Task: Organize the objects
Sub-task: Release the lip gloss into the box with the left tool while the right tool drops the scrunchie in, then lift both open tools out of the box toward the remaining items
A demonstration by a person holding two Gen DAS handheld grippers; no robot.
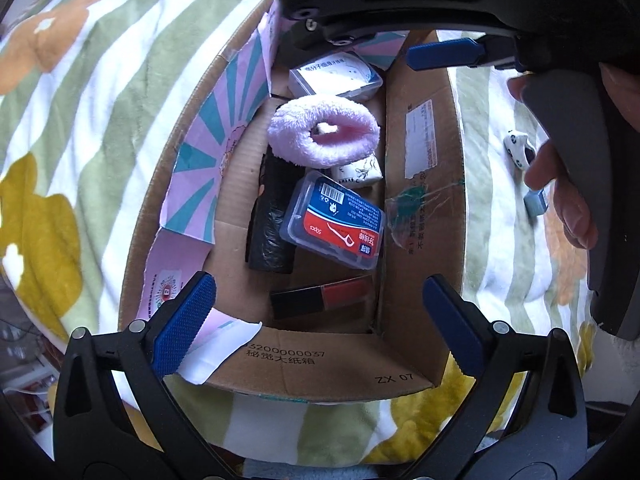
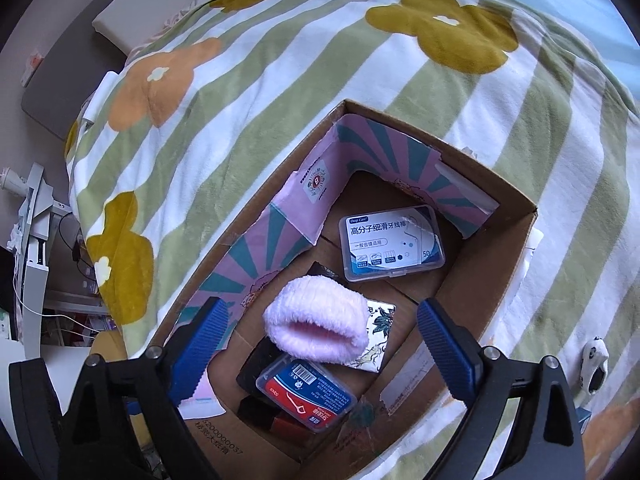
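1. Both claws hang over an open cardboard box (image 2: 516, 216) that sits on a bed covered by a green-and-white striped blanket (image 2: 280, 60) printed with yellow and orange flowers.
2. The left claw (image 1: 320, 320) stands wide, its blue ribbed pads apart above the near end of the box, nothing between them.
3. The right claw (image 2: 320, 344) is likewise spread wide and empty, pointing steeply down into the box.
4. In the left wrist view, the right claw's body fills the top edge, one blue finger (image 1: 444, 54) reaching over the far end of the box, and a person's hand (image 1: 568, 184) grips its grey handle at the right.
5. Inside the box lies a fluffy pink slipper-like item (image 2: 316, 320), near the middle.
6. A clear case with a red-and-blue floss-pick label (image 1: 334, 226) rests tilted just beside it, leaning on a black wrapped roll (image 1: 270, 216).
7. A second clear case with a white-and-blue label (image 2: 392, 242) lies flat at the far end of the box.
8. A small pack printed with leaves (image 2: 378, 334) is partly under the pink item; a black-and-red flat box (image 1: 324, 298) lies at the near end.
9. A pink-and-teal sunburst paper liner (image 1: 224, 128) covers one wall.
10. Outside the box, on the blanket, lie a small black-and-white figure (image 2: 594, 364) and a small blue box (image 1: 536, 202).
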